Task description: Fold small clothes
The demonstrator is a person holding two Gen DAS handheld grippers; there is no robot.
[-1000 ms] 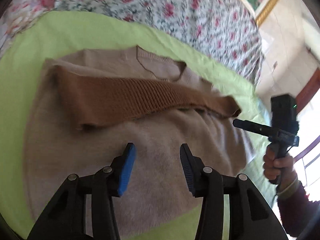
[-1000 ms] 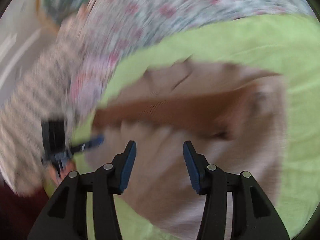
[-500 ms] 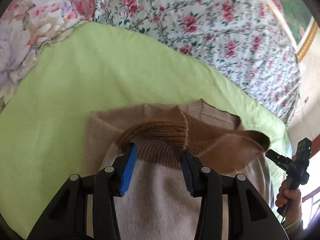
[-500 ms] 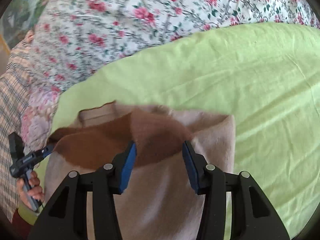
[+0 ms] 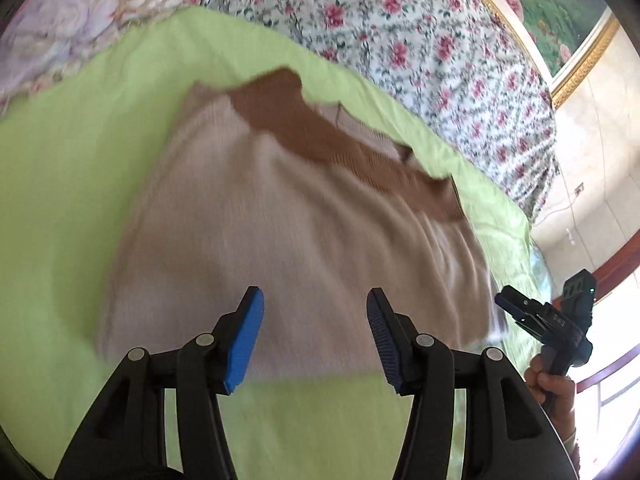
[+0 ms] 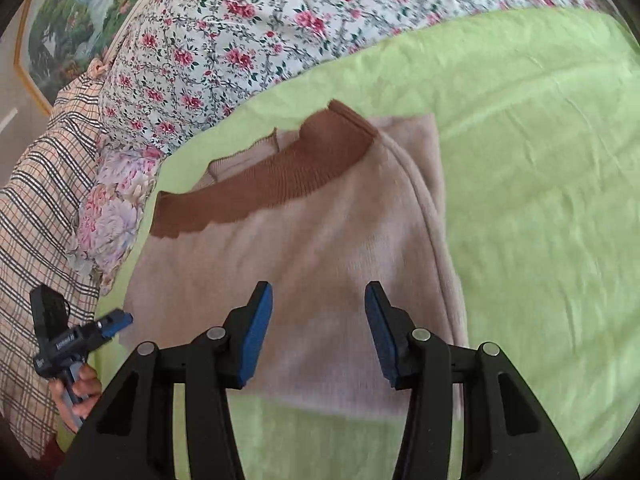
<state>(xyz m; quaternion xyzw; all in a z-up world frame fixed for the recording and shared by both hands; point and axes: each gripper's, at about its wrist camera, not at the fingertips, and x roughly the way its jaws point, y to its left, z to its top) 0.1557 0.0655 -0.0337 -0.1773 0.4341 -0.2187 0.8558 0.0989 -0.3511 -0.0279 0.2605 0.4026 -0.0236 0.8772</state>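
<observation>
A beige knit sweater (image 5: 288, 216) lies folded on the green sheet (image 5: 72, 168), its brown ribbed hem (image 5: 320, 136) laid across the far edge near the neckline. My left gripper (image 5: 314, 300) hovers over the sweater's near edge; its jaws are opening and nothing is between them. In the right wrist view the same sweater (image 6: 304, 248) and brown hem (image 6: 280, 180) show. My right gripper (image 6: 318, 292) hangs open above the near part, holding nothing. Each gripper also appears in the other's view: the right gripper (image 5: 536, 312) and the left gripper (image 6: 92, 328), both hand-held.
The green sheet (image 6: 540, 200) covers a bed with a floral quilt (image 5: 420, 32) behind it. A plaid cloth (image 6: 36, 184) lies at the left. A framed painting (image 5: 560, 12) hangs on the wall, and a tiled floor and window are at the right.
Half a second ago both grippers had the brown hem between their jaws at the far edge. Now the hem lies on the sweater, and both grippers have drawn back to the near edge, empty.
</observation>
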